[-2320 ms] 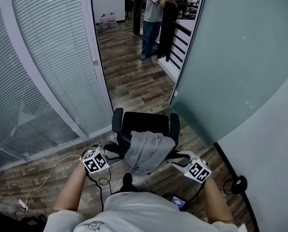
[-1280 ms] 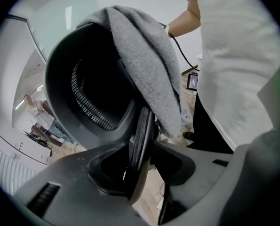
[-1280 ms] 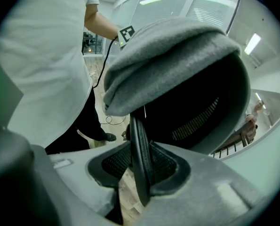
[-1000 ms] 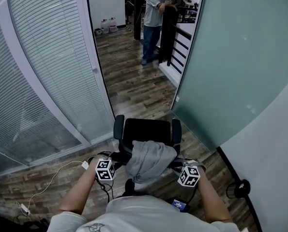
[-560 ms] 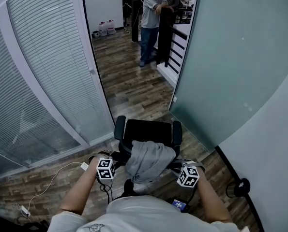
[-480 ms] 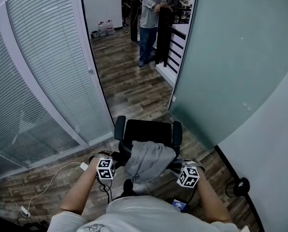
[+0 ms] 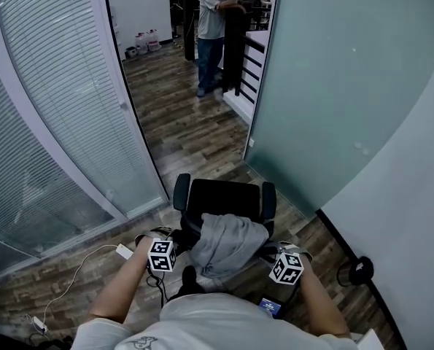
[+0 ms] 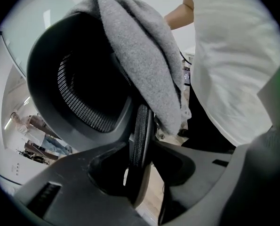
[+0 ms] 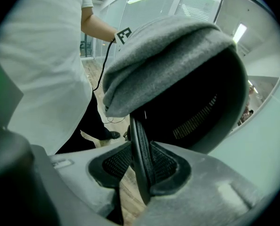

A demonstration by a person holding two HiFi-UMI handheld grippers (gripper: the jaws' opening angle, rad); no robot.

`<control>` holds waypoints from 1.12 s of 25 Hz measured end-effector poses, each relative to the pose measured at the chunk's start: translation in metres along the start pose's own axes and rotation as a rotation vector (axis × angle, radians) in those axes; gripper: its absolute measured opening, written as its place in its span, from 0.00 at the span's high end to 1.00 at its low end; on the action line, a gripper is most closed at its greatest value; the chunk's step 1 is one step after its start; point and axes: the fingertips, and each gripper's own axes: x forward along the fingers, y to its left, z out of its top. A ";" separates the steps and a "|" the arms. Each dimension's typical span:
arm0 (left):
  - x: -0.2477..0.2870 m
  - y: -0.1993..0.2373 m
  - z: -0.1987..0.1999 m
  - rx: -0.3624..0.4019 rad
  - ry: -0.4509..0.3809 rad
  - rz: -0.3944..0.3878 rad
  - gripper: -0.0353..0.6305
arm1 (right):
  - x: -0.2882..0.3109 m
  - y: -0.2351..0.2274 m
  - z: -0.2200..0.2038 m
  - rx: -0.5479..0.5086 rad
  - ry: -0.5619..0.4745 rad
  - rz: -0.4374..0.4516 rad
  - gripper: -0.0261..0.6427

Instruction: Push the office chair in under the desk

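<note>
A black office chair point(image 7: 224, 197) stands on the wood floor in front of me, with a grey garment point(image 7: 227, 243) draped over its backrest. My left gripper point(image 7: 177, 243) is shut on the left edge of the backrest point(image 8: 140, 131), whose thin mesh rim sits pinched between the jaws. My right gripper point(image 7: 270, 254) is shut on the backrest's right edge point(image 9: 139, 149) in the same way. In both gripper views the grey garment point(image 8: 144, 55) point(image 9: 163, 60) hangs over the top of the backrest. No desk is in view.
A glass partition with blinds point(image 7: 49, 122) runs along the left and a frosted glass wall point(image 7: 333, 86) along the right. Between them an opening leads to a corridor where a person point(image 7: 209, 28) stands by a black railing point(image 7: 235, 49). A white cable point(image 7: 93, 265) lies on the floor at left.
The chair and both grippers have rolled across the floor together, and the surroundings have slid leftward in the head view. Both grips on the backrest look unchanged.
</note>
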 end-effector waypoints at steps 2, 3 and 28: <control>0.004 -0.005 0.009 0.015 -0.005 -0.016 0.73 | -0.005 0.006 -0.009 0.013 0.005 -0.007 0.79; 0.007 -0.007 0.014 0.024 -0.009 -0.025 0.73 | -0.008 0.010 -0.014 0.022 0.008 -0.011 0.79; 0.060 0.011 0.120 0.446 -0.131 -0.225 0.75 | -0.073 0.091 -0.080 0.428 0.151 -0.217 0.80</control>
